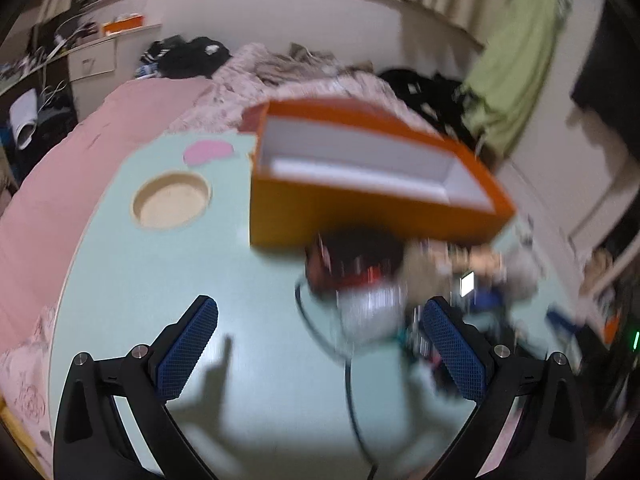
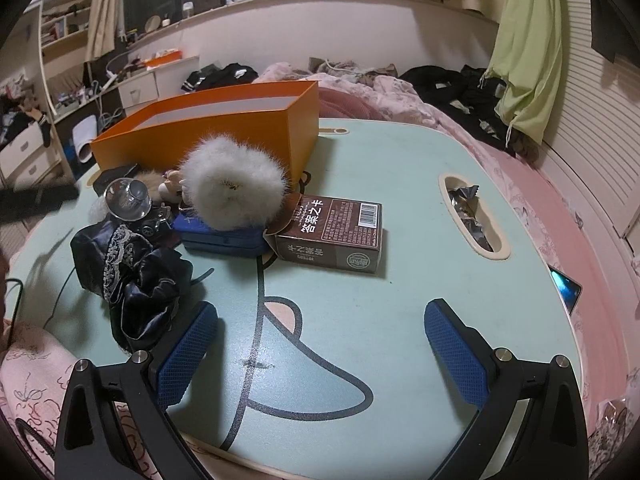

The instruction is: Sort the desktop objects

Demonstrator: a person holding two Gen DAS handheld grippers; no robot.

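Both grippers – left, right – w/ jaws wide apart, holding nothing. One orange box far left on the table. Near it – 1 white fluffy ball, 1 brown card box, 1 blue case, 1 black cloth.

pink bed | green cloth hanging | black clothes | drawers

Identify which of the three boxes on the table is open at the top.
The orange box at the back: its top is open, showing a white inside. The brown card box lies flat, one end flap loose, and the blue case sits shut under the white fluffy ball.
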